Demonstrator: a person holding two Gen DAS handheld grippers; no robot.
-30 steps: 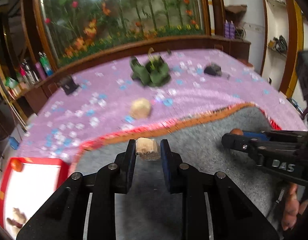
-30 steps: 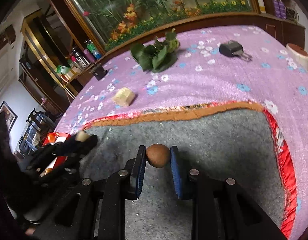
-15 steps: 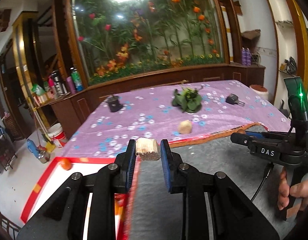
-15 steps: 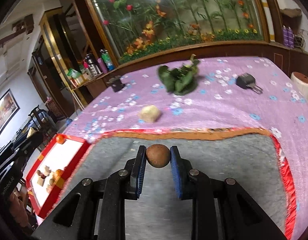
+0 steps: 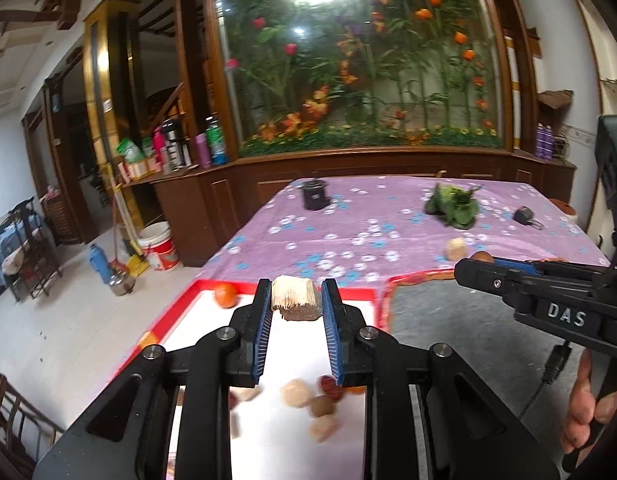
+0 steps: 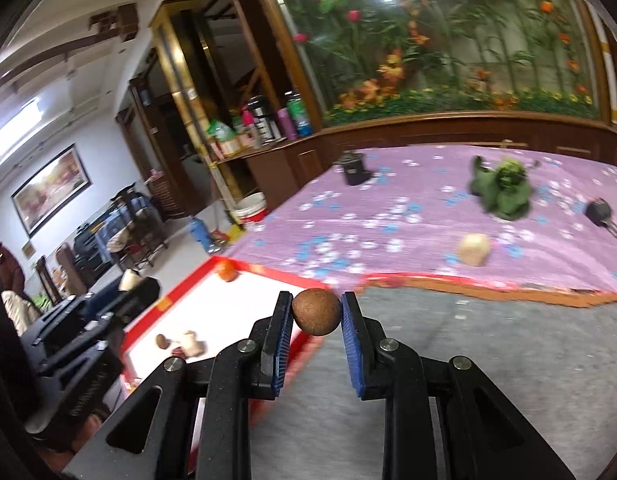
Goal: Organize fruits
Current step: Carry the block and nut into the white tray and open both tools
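Left claw (image 5: 295, 303) clamped on a pale ridged block (image 5: 295, 298), held above the red-rimmed white tray (image 5: 176, 311) holding several fruits. Right claw (image 6: 315, 312) clamped on a round brown fruit (image 6: 316, 311), over the grey mat (image 6: 488, 360) near the tray's right edge.

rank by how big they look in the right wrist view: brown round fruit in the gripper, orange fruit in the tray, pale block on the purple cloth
1. brown round fruit, though nearness inflates it
2. pale block
3. orange fruit
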